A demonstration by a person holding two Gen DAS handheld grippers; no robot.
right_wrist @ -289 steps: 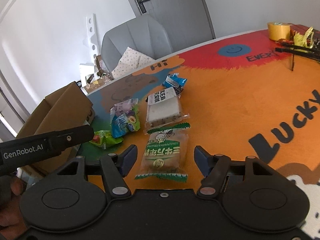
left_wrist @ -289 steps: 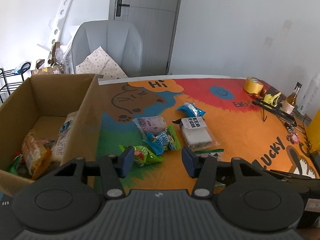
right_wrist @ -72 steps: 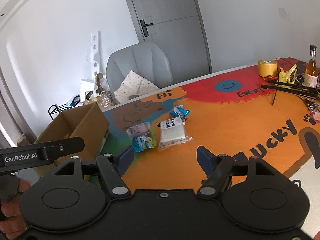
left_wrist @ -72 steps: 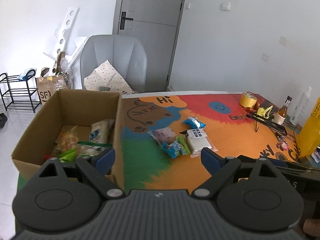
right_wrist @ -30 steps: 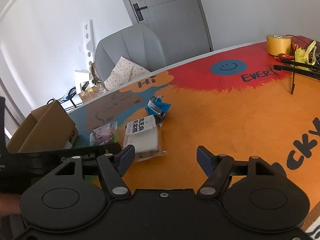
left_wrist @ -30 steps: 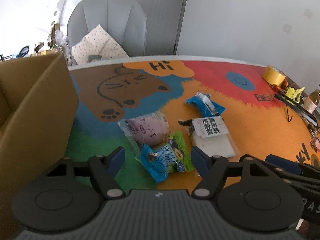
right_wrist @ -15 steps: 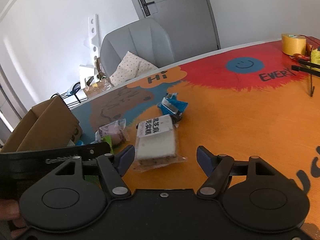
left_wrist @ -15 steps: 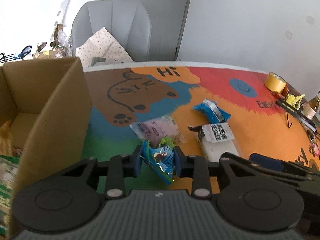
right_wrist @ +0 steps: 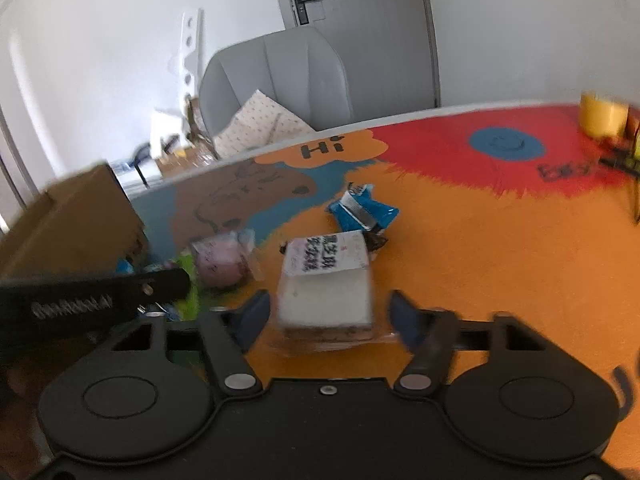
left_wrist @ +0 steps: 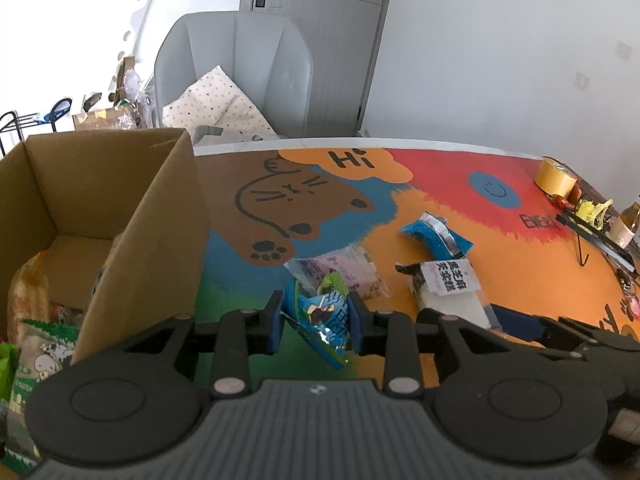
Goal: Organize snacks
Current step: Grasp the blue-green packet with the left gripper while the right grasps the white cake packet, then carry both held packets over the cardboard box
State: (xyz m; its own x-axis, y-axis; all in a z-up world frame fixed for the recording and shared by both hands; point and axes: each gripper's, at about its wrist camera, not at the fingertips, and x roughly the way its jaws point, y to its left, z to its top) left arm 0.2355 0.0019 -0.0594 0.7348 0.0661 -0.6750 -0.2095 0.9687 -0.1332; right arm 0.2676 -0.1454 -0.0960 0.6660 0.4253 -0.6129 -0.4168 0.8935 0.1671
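left gripper is clamped on the blue-green snack bag beside the cardboard box, right gripper spread wide around the white cake pack

White walls, grey door, grey chair with dotted cushion behind the table, metal rack far left.

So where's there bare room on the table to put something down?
Bare mat lies right of the white cake pack, toward the tape roll, and on the brown cat drawing beside the cardboard box. The snack cluster between is crowded.
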